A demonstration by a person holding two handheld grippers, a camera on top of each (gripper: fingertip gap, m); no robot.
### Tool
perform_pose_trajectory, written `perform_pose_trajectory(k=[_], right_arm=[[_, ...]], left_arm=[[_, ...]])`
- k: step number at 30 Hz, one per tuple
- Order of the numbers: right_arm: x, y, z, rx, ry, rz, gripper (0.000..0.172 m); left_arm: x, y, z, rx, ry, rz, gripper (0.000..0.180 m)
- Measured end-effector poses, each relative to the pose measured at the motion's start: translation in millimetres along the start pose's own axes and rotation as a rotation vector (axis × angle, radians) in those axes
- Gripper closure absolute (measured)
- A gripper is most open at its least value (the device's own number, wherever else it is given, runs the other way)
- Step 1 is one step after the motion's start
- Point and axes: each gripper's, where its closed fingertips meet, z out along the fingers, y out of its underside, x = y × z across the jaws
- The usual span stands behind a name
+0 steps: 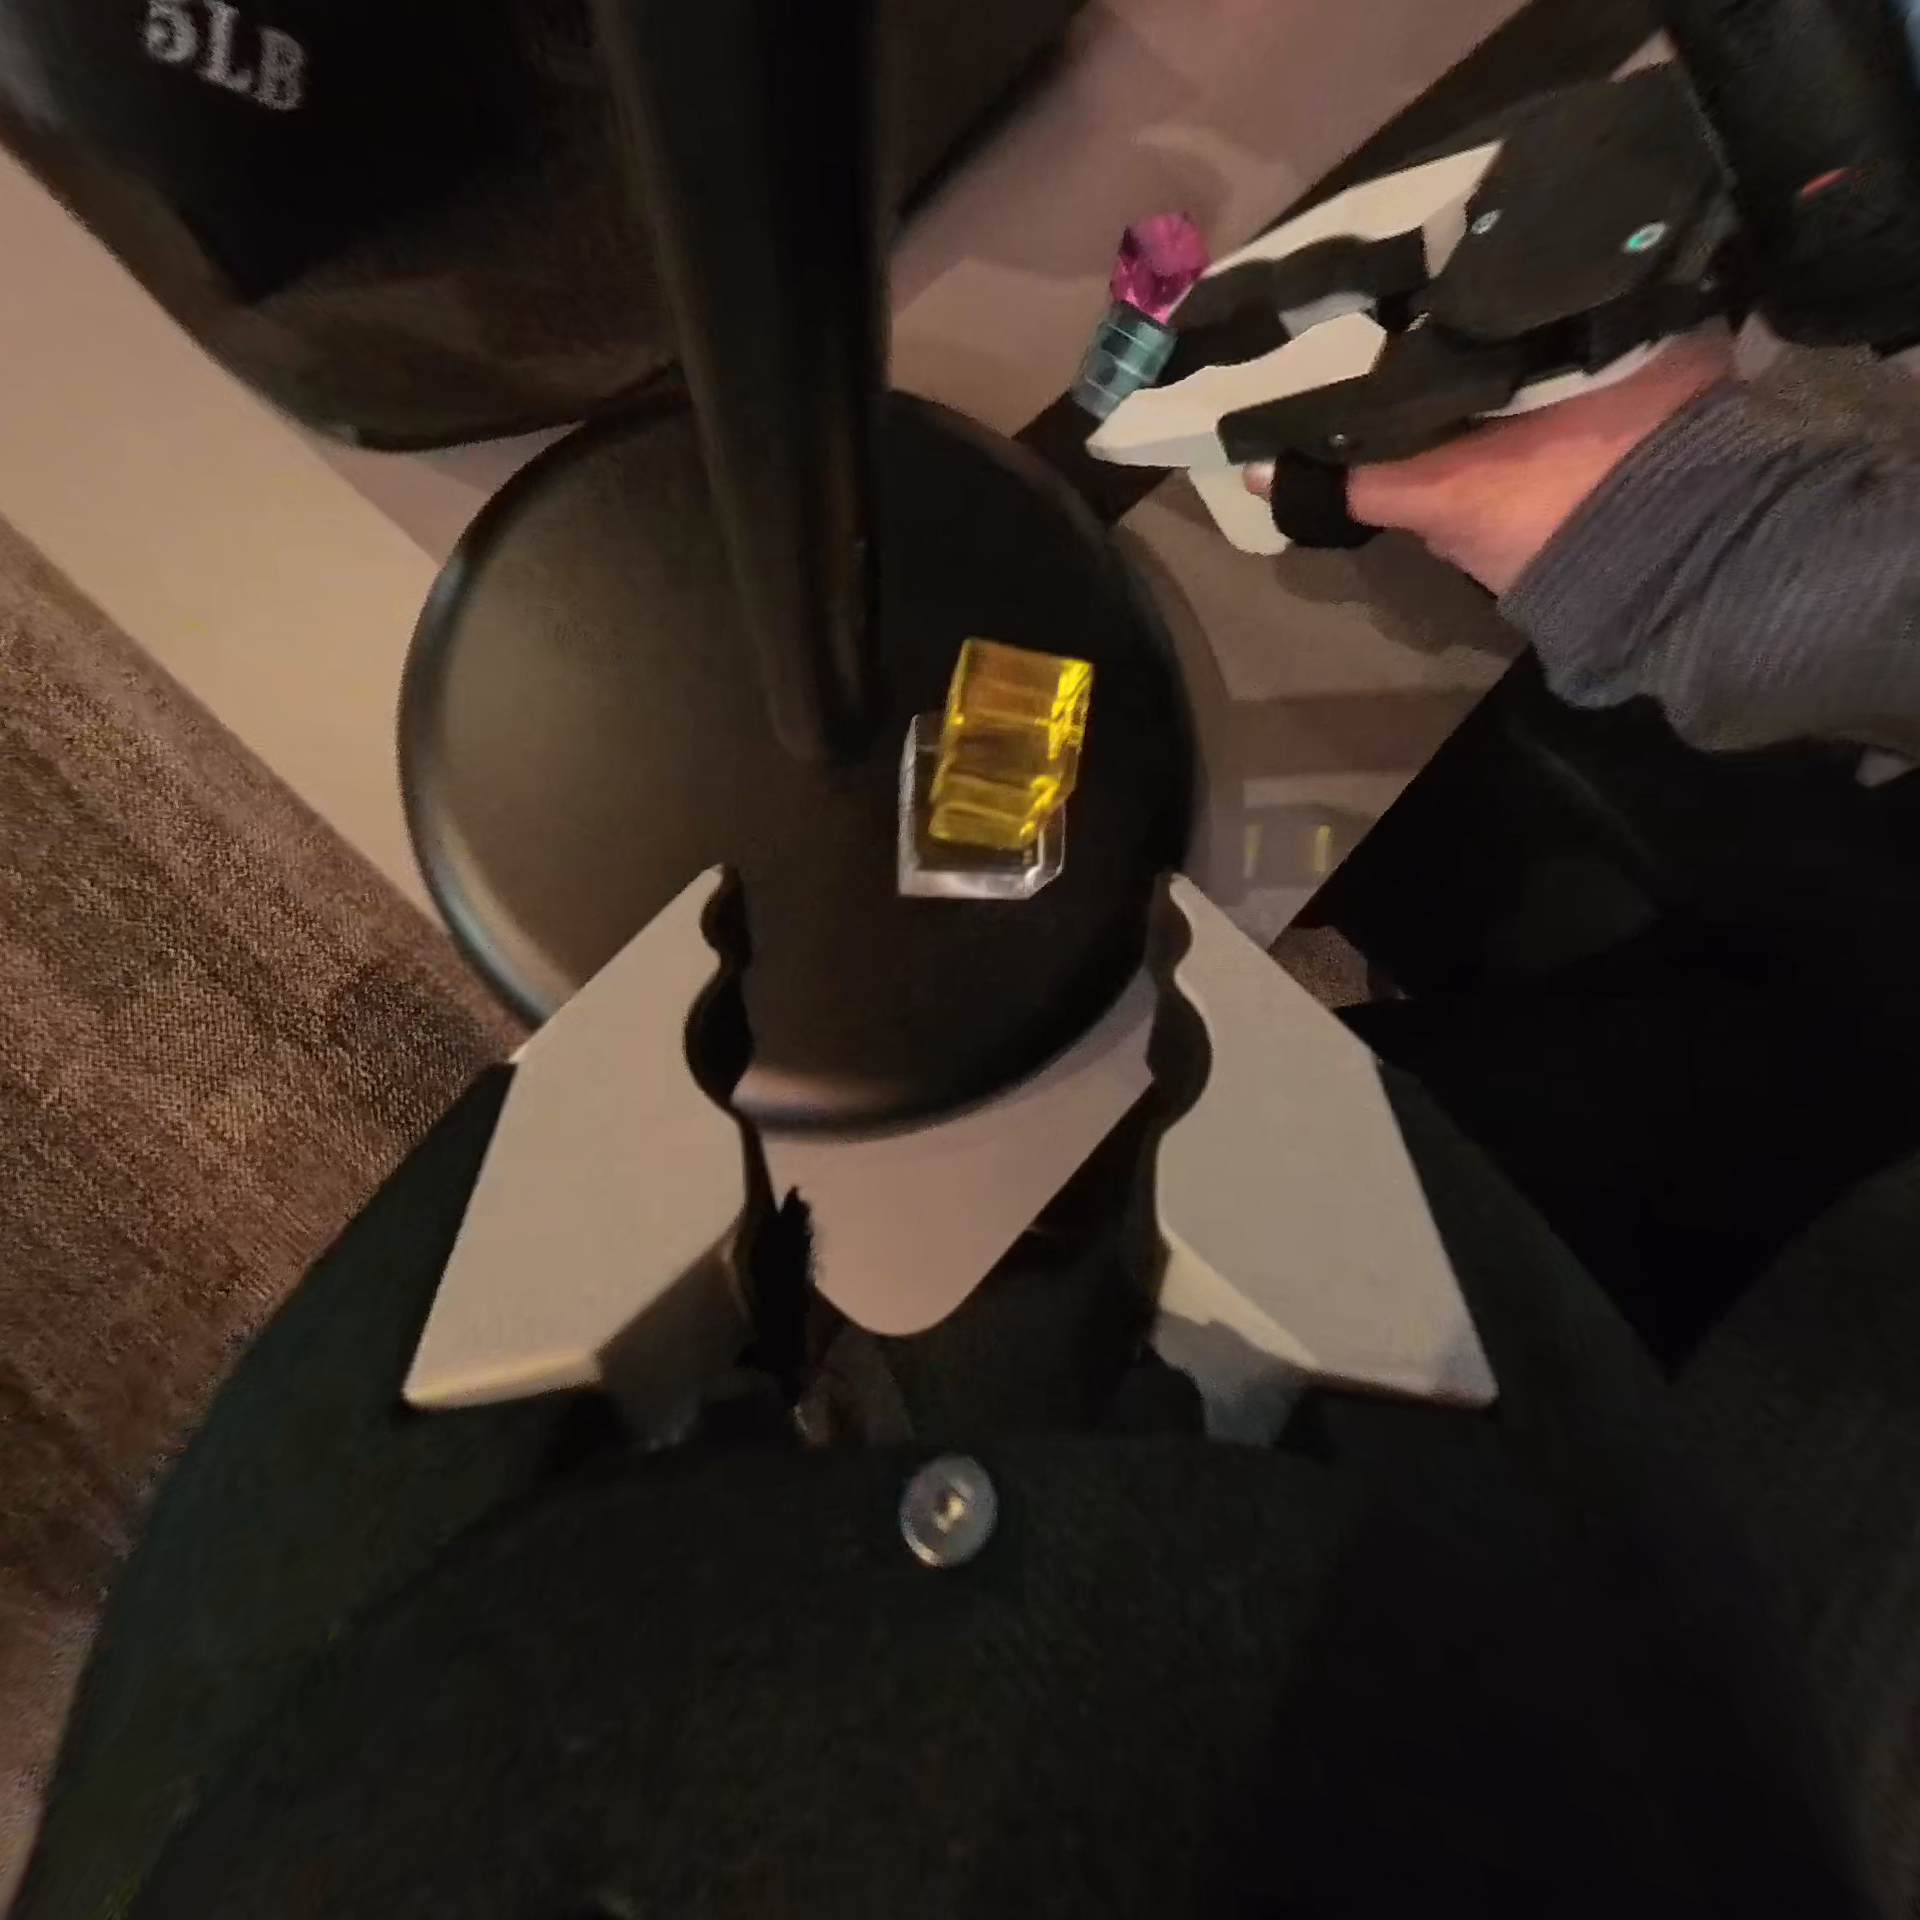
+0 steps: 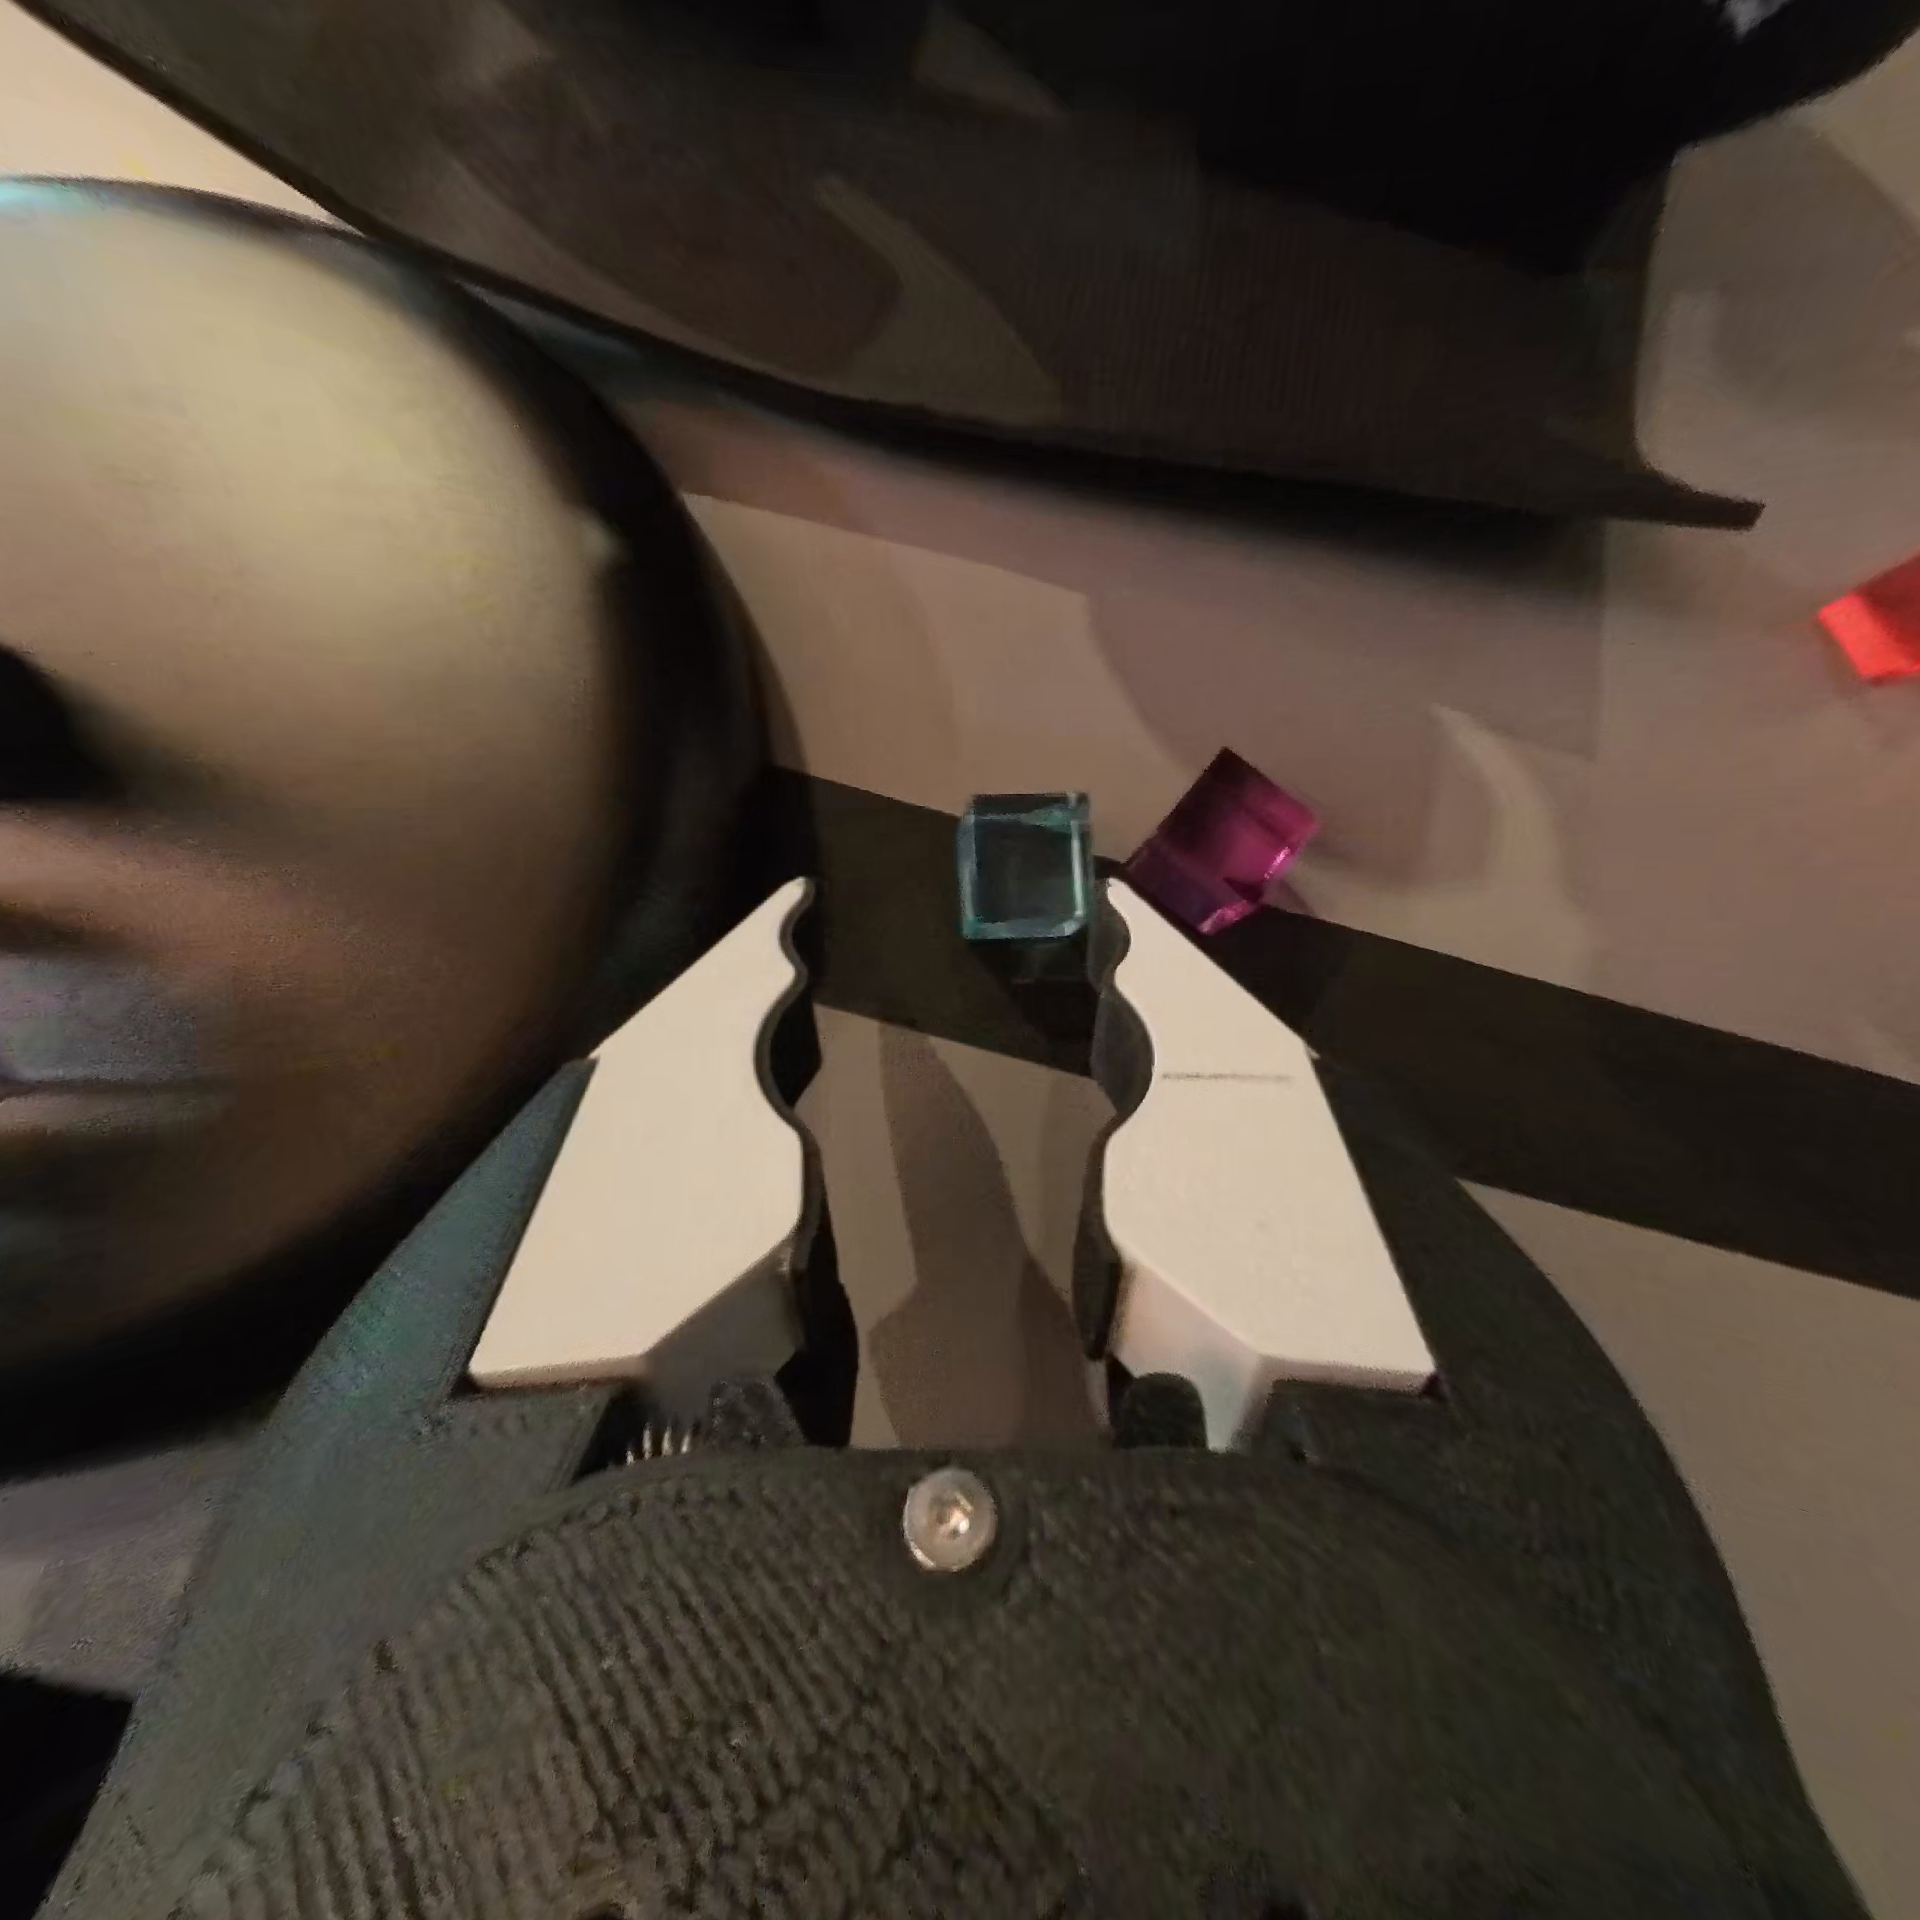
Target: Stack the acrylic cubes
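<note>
In the left wrist view a yellow see-through cube [image 1: 1013, 727] sits on a clear cube [image 1: 977, 862] on a round black disc [image 1: 582, 727]. My left gripper [image 1: 951, 894] is open and empty, its fingertips just short of the stack. In the right wrist view my right gripper [image 2: 958, 894] is open. A teal see-through cube [image 2: 1025, 868] stands on a black strip [image 2: 1558, 1049] at its tips, close to the right fingertip [image 2: 1127, 914] and well apart from the left one. A magenta cube [image 2: 1226, 842] lies just beyond. The right gripper also shows in the left wrist view [image 1: 1195, 353], by the teal cube [image 1: 1127, 358] and the magenta cube [image 1: 1158, 260].
A black post [image 1: 769, 364] rises over the disc. A big dark weight [image 1: 343, 208] stands at the back left on the pale tabletop [image 1: 208, 540]. A red cube [image 2: 1881, 634] lies far right. A hand in a grey sleeve [image 1: 1714, 582] holds the right gripper. Brown carpet [image 1: 156, 935] lies left. Tip to tip, the grippers are about 25 centimetres apart.
</note>
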Motion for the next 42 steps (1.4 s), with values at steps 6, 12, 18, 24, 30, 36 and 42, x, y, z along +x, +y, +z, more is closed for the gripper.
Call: perform_pose_trajectory(k=[6,12,18,24,30,36,42], right_arm=[[1,-4,6,-0.003,-0.055,0.044,0.147],[-79,-69,-91,0.231,-0.365,-0.048,0.147],[-160,-74,-131,0.146,-0.51,-0.269,0.148],[-173,-63,-121,0.067,-0.434,-0.35,0.147],[-171,-63,-117,0.05,-0.398,-0.351,0.148],[-173,-60,-116,0.039,-0.397,-0.363,0.13],[-109,-78,-121,0.209,-0.287,-0.233,0.097]], left_arm=[[-19,11,-22,0.063,-0.022,-0.102,0.101],[-34,16,-37,0.121,-0.048,-0.155,0.104],[-39,24,-39,0.126,-0.058,-0.182,0.106],[-36,25,-41,0.129,-0.056,-0.175,0.107],[-32,29,-41,0.124,-0.045,-0.175,0.107],[-30,33,-41,0.118,-0.031,-0.194,0.108],[-36,37,-47,0.125,-0.052,-0.212,0.107]])
